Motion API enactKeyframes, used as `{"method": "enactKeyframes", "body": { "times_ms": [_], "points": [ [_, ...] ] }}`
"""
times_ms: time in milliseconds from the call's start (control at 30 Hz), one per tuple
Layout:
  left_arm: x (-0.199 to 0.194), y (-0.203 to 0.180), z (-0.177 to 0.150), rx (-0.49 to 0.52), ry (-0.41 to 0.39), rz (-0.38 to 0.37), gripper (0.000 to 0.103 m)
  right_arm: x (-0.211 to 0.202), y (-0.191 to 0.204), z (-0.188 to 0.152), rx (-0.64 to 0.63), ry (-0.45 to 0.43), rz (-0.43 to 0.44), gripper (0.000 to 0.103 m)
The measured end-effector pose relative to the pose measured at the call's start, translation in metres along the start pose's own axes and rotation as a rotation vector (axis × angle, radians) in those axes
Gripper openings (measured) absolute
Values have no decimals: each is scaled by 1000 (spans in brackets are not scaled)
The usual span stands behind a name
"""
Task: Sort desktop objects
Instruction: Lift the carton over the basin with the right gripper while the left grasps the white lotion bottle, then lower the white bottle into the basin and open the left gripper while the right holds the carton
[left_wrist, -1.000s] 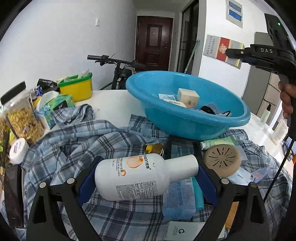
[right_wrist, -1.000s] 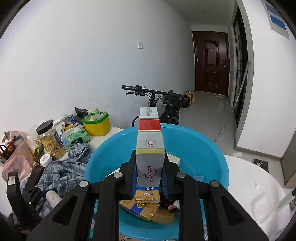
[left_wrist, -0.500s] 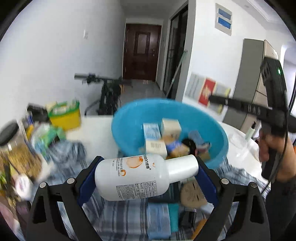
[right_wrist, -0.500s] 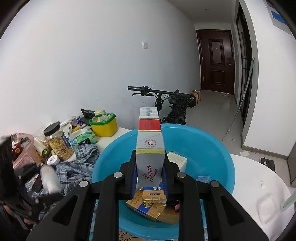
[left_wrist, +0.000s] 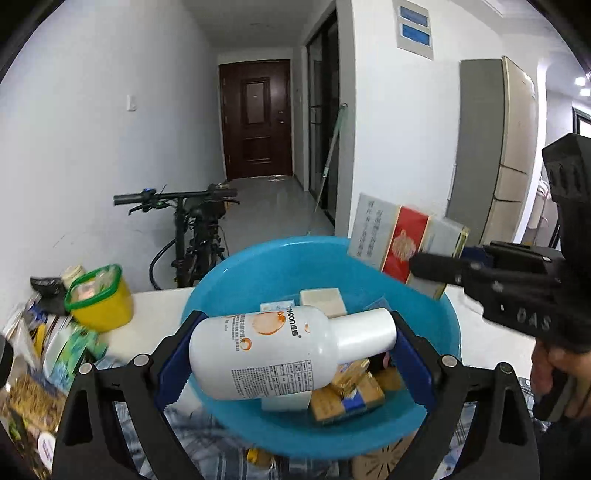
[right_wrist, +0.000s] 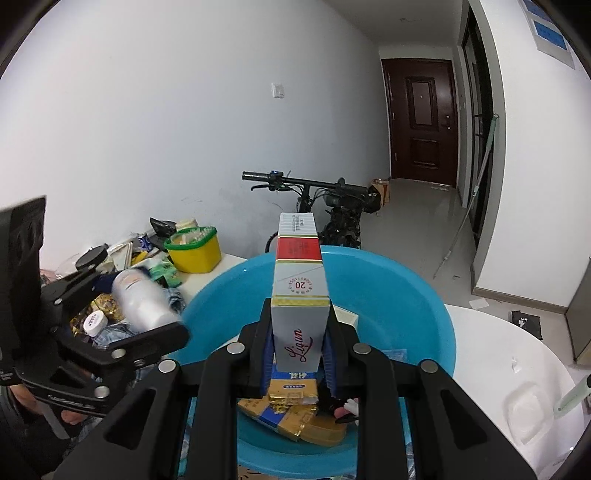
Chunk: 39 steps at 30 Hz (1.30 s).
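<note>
My left gripper (left_wrist: 295, 354) is shut on a white bottle (left_wrist: 280, 350) with an orange logo, held lengthwise between the blue pads. The bottle hangs above the near side of the blue basin (left_wrist: 266, 273). From the right wrist view the same bottle (right_wrist: 142, 299) and left gripper (right_wrist: 122, 317) sit at the basin's left edge. My right gripper (right_wrist: 297, 347) is shut on a grey-and-red cigarette carton (right_wrist: 299, 295), which stands upright over the basin (right_wrist: 406, 284). That carton (left_wrist: 402, 240) shows at the right of the left wrist view, above the basin's far rim.
Several small boxes and packets (left_wrist: 347, 395) lie in the basin. A yellow tub with a green rim (left_wrist: 99, 299) and cluttered packets stand at the table's left. A plaid shirt (left_wrist: 199, 443) lies under the basin. A bicycle (right_wrist: 332, 210) leans behind the white table (right_wrist: 498, 369).
My left gripper has lifted the white bottle off the plaid shirt and carried it up over the blue basin. The right gripper has stayed put with the carton.
</note>
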<state>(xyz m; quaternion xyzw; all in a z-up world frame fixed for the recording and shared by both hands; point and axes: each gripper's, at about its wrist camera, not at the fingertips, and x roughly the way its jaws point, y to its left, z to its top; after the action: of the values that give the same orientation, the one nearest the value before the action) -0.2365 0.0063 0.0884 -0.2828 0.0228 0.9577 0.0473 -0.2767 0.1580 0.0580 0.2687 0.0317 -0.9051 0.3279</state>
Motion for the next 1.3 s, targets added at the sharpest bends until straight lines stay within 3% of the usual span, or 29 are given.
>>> {"method": "enactKeyframes", "body": {
  "times_ms": [167,367,767,1300],
  "points": [
    [21,0,2,-3,-5,-8,96,4,-4,-1,9,0,-10,21],
    [46,5,-6,11,49,4,96,14,-4,-6,2,30,-21,21],
    [44,21,-7,-7,42,5,96,19,-3,-8,-8,38,-26,21],
    [41,14,-6,14,45,8,96,14,-5,-8,-7,34,-20,21]
  ]
}}
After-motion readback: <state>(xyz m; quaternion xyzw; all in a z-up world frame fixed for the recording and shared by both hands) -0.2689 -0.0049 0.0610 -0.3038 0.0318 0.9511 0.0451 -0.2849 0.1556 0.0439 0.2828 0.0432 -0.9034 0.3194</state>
